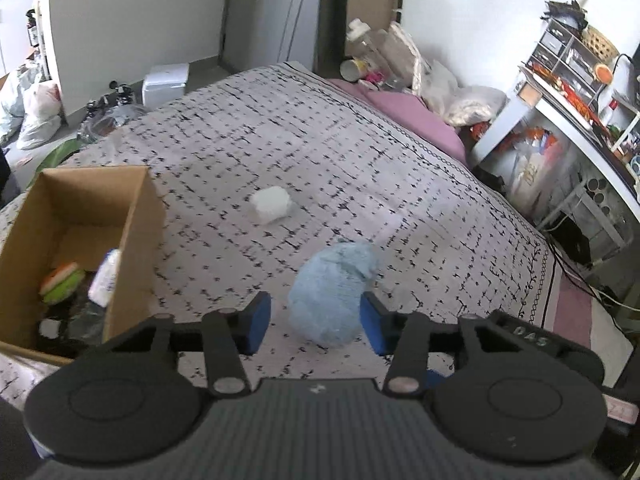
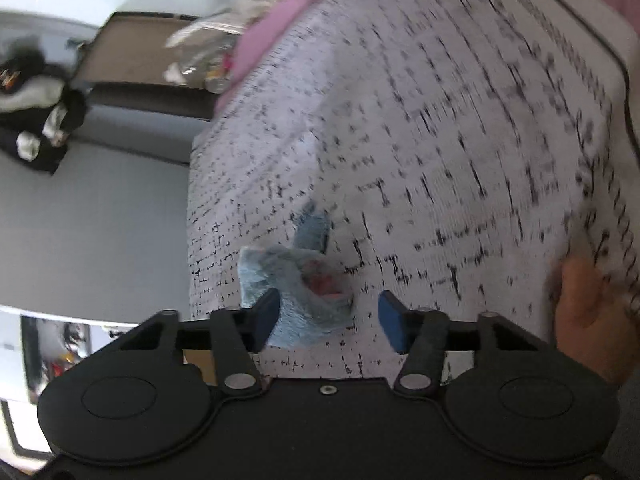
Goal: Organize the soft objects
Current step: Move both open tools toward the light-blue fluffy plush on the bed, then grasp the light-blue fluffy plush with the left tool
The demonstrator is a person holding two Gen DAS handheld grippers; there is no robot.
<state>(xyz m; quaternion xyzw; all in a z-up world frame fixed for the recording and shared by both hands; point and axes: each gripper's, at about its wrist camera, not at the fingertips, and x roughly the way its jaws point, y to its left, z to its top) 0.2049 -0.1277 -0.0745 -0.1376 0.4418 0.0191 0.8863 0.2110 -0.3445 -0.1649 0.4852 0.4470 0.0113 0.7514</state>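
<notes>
Two claws are seen over a patterned bed point(image 1: 360, 152). The left claw point(image 1: 316, 322) is spread around a blue plush toy point(image 1: 330, 296) lying on the bedcover, pads not pressing. The right claw point(image 2: 328, 322) is spread, its left pad against that toy point(image 2: 296, 280). A cardboard box point(image 1: 136, 240) stands nearby.

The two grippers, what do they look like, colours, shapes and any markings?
Both match: the left gripper and right gripper have matte black bodies with two round discs, black linkage bars on silver pivot pins, and blue pads on the fingertips. The left body is ribbed, with raised lettering too blurred to read. No cables or sleeves show.
</notes>
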